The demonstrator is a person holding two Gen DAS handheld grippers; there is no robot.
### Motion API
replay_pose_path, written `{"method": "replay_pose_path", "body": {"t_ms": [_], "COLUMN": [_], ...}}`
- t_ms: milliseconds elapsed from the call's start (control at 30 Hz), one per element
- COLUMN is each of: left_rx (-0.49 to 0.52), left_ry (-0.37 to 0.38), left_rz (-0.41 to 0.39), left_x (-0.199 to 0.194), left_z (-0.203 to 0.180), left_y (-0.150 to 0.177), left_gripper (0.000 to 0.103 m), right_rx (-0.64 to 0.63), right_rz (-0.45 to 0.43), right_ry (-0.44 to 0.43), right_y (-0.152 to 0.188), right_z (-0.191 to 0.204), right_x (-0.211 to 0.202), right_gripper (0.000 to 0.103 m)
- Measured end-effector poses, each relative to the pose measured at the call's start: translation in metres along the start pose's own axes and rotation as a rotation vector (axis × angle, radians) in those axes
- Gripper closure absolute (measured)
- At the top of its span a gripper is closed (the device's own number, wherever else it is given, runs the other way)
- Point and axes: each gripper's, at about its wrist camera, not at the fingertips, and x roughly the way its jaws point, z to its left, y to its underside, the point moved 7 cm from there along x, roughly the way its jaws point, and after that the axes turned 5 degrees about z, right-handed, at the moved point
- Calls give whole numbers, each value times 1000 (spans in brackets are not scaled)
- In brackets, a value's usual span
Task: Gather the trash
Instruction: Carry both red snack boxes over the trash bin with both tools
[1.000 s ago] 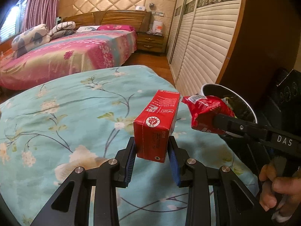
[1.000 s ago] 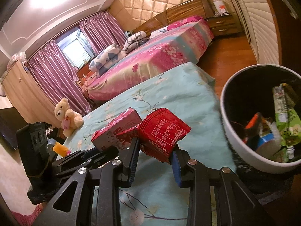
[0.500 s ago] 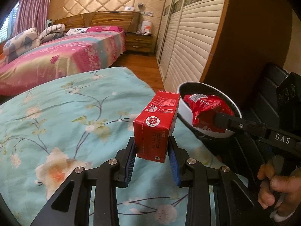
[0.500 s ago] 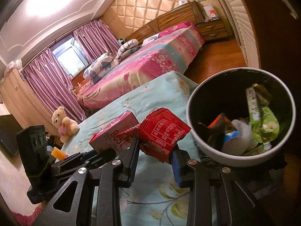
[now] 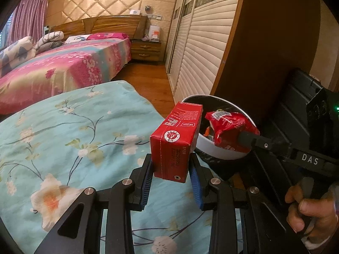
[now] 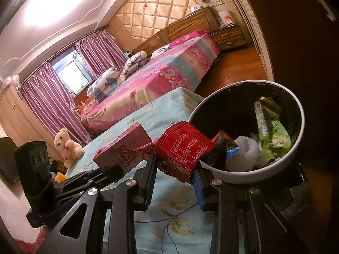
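Note:
My left gripper (image 5: 171, 178) is shut on a red drink carton (image 5: 174, 140), held upright above the floral blanket, just left of the white trash bin (image 5: 218, 152). My right gripper (image 6: 175, 169) is shut on a red snack wrapper (image 6: 184, 149), held at the bin's near rim (image 6: 243, 174). The wrapper also shows in the left wrist view (image 5: 229, 130), over the bin's rim. The carton and left gripper show at the left of the right wrist view (image 6: 122, 148). The bin holds a green pouch (image 6: 272, 132) and other wrappers.
A teal floral blanket (image 5: 63, 139) covers the surface under both grippers. A pink bed (image 5: 53, 72) stands beyond it. A louvred wardrobe (image 5: 201, 48) and a dark wood panel (image 5: 264, 53) stand behind the bin. A teddy bear (image 6: 66, 146) sits at the far left.
Both grippers have moved toward the bin with their loads. The bin is nearer and the wrapper now sits at its rim.

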Motion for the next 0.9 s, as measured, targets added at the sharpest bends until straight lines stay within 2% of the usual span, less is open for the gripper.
{"method": "replay_pose_path", "body": {"t_ms": [900], "left_rx": [47], "left_ry": [64], "left_rz": [0], "left_x": [27], "left_z": [-20], "left_y": [-11], "left_gripper": [72], "right_rx": [38], "right_rz": [-36], "right_ry": [51], "right_y": [-1], "right_z": [-20], "right_x": [-21], "right_gripper": [71]}}
